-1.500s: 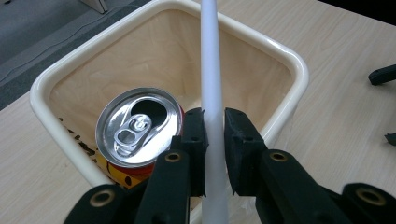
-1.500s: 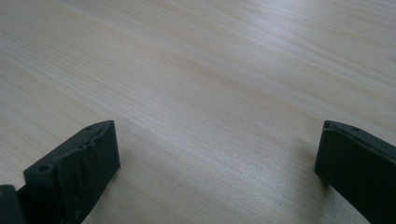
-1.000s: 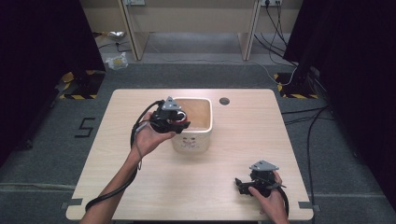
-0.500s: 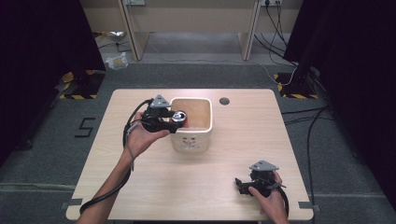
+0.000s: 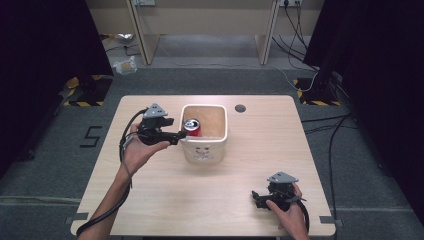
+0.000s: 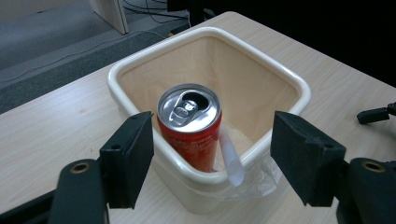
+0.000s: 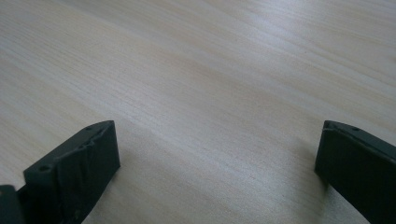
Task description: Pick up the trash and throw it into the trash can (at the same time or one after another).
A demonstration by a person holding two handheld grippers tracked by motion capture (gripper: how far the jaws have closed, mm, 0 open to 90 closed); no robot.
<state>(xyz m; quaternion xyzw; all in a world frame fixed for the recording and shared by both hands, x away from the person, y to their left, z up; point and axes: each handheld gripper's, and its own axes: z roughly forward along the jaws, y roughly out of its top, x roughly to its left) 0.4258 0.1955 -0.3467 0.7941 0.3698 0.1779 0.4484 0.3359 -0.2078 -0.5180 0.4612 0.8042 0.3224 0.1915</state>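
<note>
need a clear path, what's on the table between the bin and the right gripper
Nothing: bare wood runs from the bin to the right gripper in the high view.

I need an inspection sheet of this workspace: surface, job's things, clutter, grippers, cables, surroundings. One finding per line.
Surface: light wooden table, with a round dark hole near the far edge.
Job's things: red aluminium drink can, opened, upright inside the cream plastic bin; white crumpled plastic beside the can.
Clutter: nothing seen on the table.
Grippers: left gripper has just been opening, its fingers apart from the can; right gripper open, low over bare table.
Cables: black cable trails from the left gripper; more on the floor.
Surroundings: grey carpet, black curtains, yellow-black taped feet.
</note>
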